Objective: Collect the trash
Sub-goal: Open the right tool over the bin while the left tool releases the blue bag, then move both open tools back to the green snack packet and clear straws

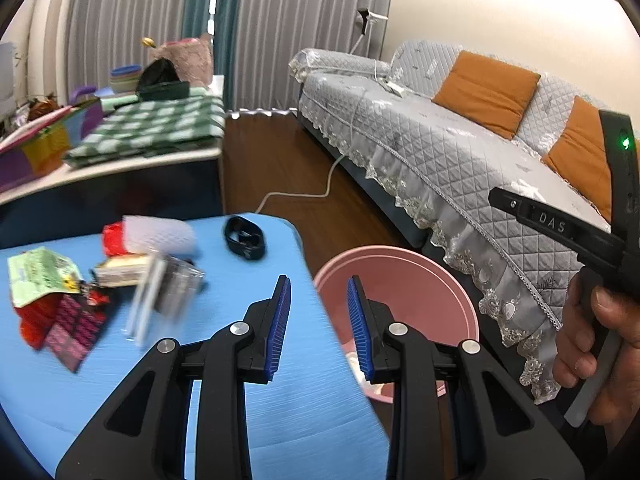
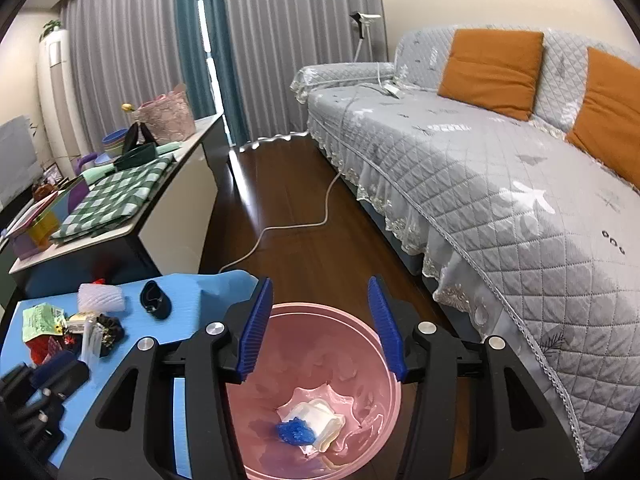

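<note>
Right hand-held gripper (image 2: 320,330): released, empty | pink bin (image 2: 384,344) below | trash (image 2: 316,424) inside

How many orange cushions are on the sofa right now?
2. One orange cushion leans against the sofa backrest nearer the curtains; the second orange cushion leans farther right, cut off by the picture's edge. More could sit beyond that edge.

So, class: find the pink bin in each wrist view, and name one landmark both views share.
Left wrist view: pink bin at lower centre-right, beside the blue table.
Right wrist view: pink bin at bottom centre, trash inside.
Shared landmark: the white cable on the wooden floor.
</note>
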Action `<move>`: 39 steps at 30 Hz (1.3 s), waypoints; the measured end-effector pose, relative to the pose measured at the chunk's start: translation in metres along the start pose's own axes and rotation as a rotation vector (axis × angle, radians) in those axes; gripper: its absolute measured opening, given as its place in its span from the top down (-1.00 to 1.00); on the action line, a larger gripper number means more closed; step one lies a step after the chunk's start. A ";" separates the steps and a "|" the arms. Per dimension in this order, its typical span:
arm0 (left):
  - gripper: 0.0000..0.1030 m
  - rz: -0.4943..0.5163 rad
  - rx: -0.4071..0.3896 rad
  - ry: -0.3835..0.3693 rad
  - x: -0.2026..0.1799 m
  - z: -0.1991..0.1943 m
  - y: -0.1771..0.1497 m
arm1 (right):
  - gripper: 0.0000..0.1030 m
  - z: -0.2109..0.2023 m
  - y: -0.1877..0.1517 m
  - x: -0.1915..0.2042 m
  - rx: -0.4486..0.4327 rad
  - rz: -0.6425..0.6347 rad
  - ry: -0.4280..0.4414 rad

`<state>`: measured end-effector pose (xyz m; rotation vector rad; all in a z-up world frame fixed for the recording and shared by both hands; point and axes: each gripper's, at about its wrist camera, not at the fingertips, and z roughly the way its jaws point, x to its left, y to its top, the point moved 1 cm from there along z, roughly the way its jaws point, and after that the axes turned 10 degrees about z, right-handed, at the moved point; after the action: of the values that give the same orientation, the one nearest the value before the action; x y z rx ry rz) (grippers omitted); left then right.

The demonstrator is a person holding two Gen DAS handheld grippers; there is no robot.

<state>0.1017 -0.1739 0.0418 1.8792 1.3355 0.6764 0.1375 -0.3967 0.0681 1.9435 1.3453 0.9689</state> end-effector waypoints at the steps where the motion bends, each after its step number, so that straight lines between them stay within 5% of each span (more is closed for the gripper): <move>1: 0.43 0.002 -0.006 0.006 0.005 -0.006 0.000 | 0.02 -0.002 -0.001 0.003 -0.003 -0.006 0.003; 8: 0.43 0.014 -0.034 0.042 0.045 -0.041 -0.007 | 0.02 -0.019 -0.009 0.026 -0.037 -0.061 0.030; 18: 0.43 -0.111 -0.043 0.136 0.116 -0.055 -0.049 | 0.02 -0.026 -0.027 0.058 -0.040 -0.115 0.064; 39: 0.43 -0.319 0.001 0.301 0.228 -0.072 -0.110 | 0.15 0.020 -0.087 0.191 0.175 -0.170 0.295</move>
<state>0.0592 0.0825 -0.0009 1.5563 1.7782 0.8104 0.1526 -0.1893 0.0336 1.8236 1.7839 1.1176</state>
